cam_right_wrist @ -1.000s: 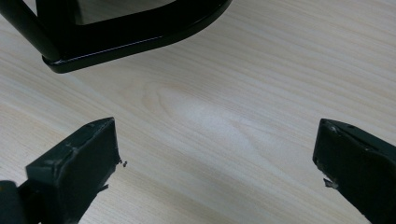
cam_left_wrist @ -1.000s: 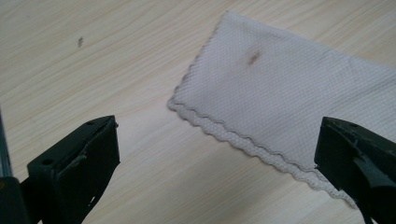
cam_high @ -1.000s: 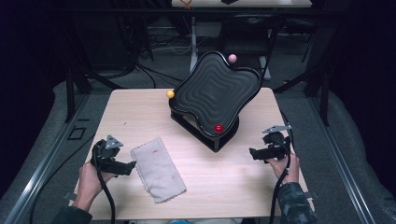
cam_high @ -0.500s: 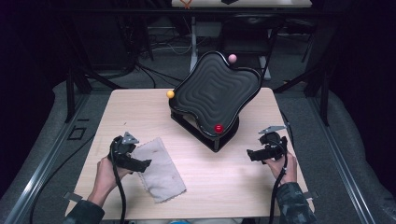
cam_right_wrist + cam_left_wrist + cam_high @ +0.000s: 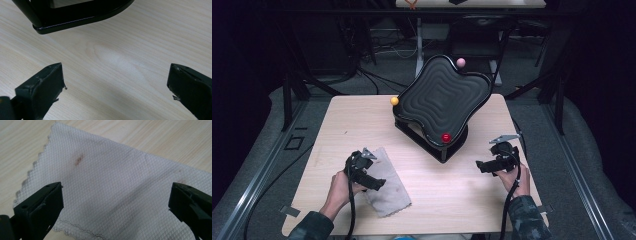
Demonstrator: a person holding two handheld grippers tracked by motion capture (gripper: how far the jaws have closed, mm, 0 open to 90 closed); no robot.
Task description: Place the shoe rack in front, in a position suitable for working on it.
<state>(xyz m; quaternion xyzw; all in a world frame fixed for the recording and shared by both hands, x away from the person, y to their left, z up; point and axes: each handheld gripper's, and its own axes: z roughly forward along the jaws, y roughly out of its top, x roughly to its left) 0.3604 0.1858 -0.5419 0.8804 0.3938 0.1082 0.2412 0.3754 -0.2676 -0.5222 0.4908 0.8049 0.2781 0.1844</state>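
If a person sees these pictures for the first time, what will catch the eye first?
Probably the big black wavy tray, tilted on its stand at the far middle of the table, with orange, pink and red balls at its corners. Next, the white cloth at front left, under the open left claw.

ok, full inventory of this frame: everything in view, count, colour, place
cloth: 1, white, faint stains, flat at table's near left, under the left tongs
table: 1, light wood
tilted tray: 1, black, ridged, on a black stand at table's far centre
balls: 3 on the tray's corners; orange left, pink far, red near
left tongs: 1, black, open over the cloth
right tongs: 1, black, open over bare table near the stand
hands: 2, holding the tongs
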